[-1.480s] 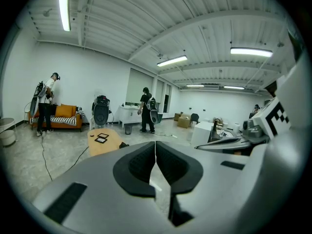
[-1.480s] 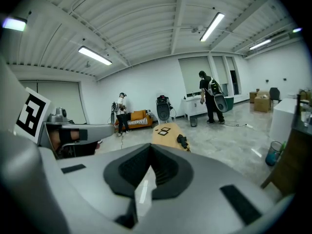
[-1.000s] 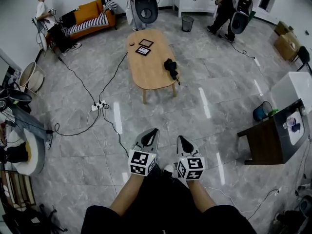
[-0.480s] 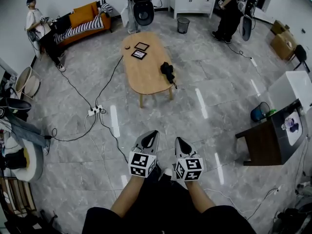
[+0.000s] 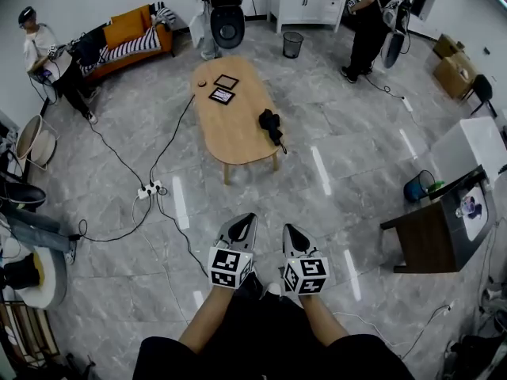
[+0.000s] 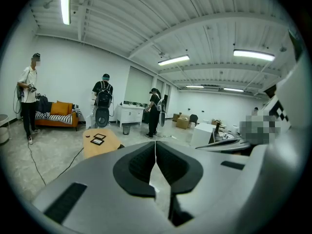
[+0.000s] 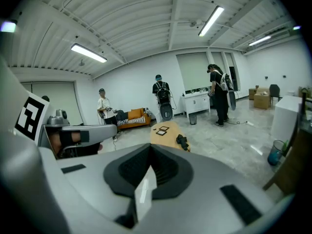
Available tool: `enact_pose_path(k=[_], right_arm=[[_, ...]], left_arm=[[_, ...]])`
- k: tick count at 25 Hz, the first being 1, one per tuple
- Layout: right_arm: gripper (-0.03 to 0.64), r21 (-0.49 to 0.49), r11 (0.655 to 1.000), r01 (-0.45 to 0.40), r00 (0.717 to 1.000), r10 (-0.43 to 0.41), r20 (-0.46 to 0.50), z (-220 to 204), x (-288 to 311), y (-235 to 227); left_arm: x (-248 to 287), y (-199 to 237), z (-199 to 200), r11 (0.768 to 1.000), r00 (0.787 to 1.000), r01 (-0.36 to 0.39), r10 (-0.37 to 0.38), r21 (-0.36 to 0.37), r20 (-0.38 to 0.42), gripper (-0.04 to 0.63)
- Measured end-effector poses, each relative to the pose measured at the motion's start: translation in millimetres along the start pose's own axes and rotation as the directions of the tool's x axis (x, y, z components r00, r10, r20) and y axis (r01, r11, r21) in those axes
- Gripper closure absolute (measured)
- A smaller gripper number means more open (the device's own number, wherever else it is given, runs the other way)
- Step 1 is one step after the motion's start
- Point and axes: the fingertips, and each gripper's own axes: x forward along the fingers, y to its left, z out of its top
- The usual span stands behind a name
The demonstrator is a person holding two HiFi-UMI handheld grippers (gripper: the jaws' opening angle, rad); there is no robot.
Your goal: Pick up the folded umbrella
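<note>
Hard to make out: the folded umbrella [image 5: 271, 125] is only a small black bundle in the head view, and its handle and strap cannot be told apart.
Hidden: in the left gripper view the gripper's own body covers nearly all of the umbrella.
Cut off: both forearms [image 5: 207, 317] run into dark clothing at the head view's lower edge.
Umbrella's place: on the wooden table [image 5: 234, 137], at its right edge in the near half, one end reaching the rim (well apart from both grippers).
Far end of table: two flat dark panels [image 5: 223, 89], too small to identify.
Left gripper [image 5: 250, 217]: held low before the body, tilted slightly down, tips toward the table; jaws pressed together, nothing between them.
Right gripper [image 5: 288, 229]: just beside the left one, parallel to it; jaws clenched and empty, with the umbrella [image 7: 182, 141] ahead of them.
</note>
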Motion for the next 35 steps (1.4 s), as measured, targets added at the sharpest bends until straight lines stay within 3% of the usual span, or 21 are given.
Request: enact_pose_path(k=[11,21,35], right_arm=[[0.607,0.003,0.997,0.072,0.997,-0.072,0.009,13.8,35.4,13.7],[0.607,0.010,0.994,0.107,0.994,-0.107,-0.006,12.7,41.4,12.8],[0.607,0.031,0.997,0.070,0.998,-0.070,-0.003,34.7,82.7,-12.7]], left_arm=[[16.3,43.8,4.7,0.998,0.998,0.057,-0.057,-0.006,-0.006,0.578],[24.8,51.2,3.8,0.996,0.997,0.081,-0.082,-0.020,-0.010,0.578],[72.7,58.3,19.9,0.997,0.997,0.075,-0.075,0.006,-0.031,0.578]])
